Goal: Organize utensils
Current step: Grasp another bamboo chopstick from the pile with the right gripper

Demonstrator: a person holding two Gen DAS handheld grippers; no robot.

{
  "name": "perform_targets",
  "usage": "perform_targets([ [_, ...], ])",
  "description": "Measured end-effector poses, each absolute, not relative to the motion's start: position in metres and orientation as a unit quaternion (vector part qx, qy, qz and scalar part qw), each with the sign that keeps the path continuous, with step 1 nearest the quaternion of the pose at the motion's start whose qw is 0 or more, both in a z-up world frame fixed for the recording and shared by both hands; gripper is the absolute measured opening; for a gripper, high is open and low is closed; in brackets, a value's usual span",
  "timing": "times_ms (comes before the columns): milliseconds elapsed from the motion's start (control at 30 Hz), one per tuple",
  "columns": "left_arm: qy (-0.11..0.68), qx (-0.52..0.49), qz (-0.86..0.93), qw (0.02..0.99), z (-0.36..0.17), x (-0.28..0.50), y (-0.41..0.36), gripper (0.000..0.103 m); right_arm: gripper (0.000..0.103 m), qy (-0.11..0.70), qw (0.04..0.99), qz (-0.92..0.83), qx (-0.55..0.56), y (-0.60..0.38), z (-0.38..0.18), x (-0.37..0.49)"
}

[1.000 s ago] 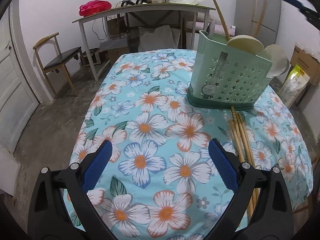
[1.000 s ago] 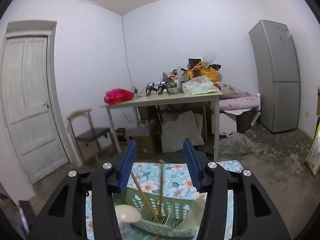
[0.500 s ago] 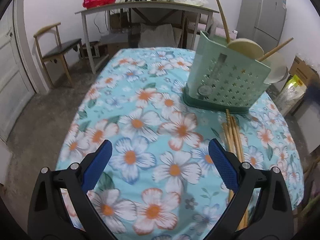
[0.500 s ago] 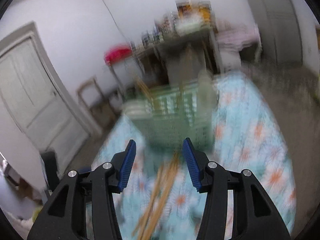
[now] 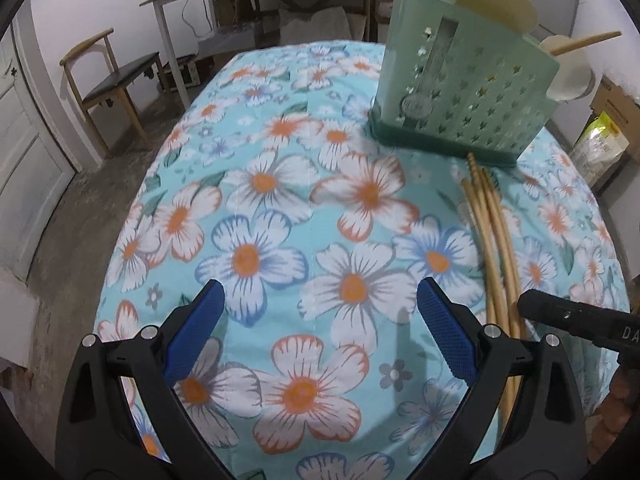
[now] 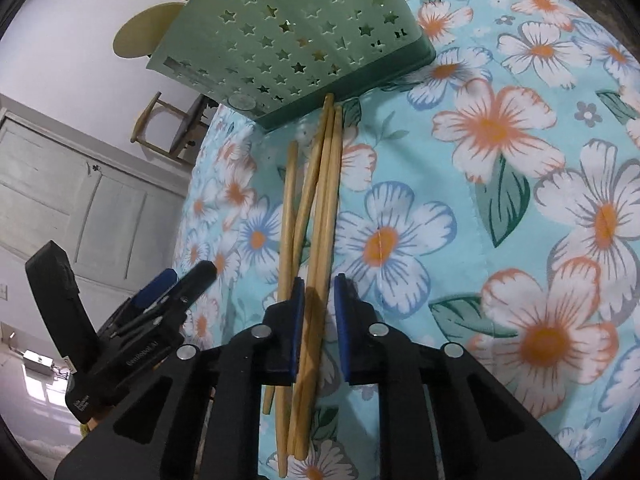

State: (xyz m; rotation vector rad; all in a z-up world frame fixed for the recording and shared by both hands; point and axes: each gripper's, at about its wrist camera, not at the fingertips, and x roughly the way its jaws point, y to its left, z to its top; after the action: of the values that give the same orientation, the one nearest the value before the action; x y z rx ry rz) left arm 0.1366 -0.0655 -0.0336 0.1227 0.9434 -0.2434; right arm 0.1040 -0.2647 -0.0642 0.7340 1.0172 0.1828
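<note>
A flowered cloth [image 5: 320,200] covers the counter, where a green star-punched utensil holder [image 5: 460,92] stands at the far side with wooden spoons [image 5: 496,8] in it. A bundle of chopsticks [image 6: 316,208] lies just in front of its base. The right gripper [image 6: 318,300], jaws just closing, straddles several sticks with a narrow gap left. The left gripper [image 5: 320,320] hangs spread wide over bare cloth.
</note>
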Motion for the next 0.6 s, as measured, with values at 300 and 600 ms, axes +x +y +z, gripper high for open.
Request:
perform_targets([
  [300,0.47,0.062,-0.103,0.874,-0.044,0.138,-0.064,0.093,0.008,0.472,0.796,0.092,0.368,-0.27,-0.068,0.104],
  [600,0.469,0.069,-0.096,0.875,-0.045,0.138,-0.064,0.093,0.007,0.466,0.803,0.084,0.361,-0.277,-0.06,0.095],
])
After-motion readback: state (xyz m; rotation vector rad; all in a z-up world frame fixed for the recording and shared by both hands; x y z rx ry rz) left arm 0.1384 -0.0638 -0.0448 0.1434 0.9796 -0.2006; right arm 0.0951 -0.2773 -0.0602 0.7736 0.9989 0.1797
